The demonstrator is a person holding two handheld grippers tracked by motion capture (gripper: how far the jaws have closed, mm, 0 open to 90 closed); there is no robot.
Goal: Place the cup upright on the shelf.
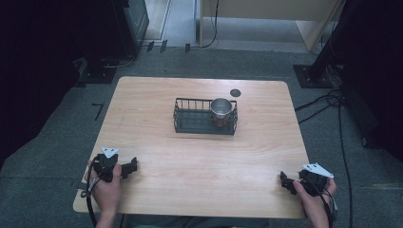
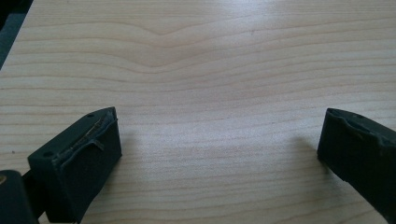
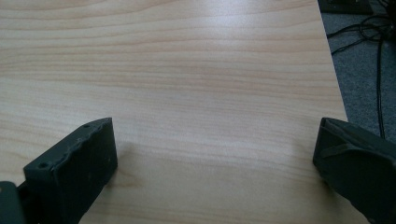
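1. High view: we see a black wire basket point(image 1: 190, 124) mid-bench point(image 1: 199, 166), with a metal cup point(image 1: 221, 107) at its right end; the cup's base is hidden by the wires.
2. We hold the left gripper point(image 1: 132, 166) and right gripper point(image 1: 283, 181) at the near corners.
3. Both gripper views show jaws spread wide over bare wood, tips cut off.
4. A dark disc point(image 1: 235, 92) is unclear.

Left gripper point(image 1: 127, 167) and right gripper point(image 1: 286, 182), jaws wide apart, in hand.
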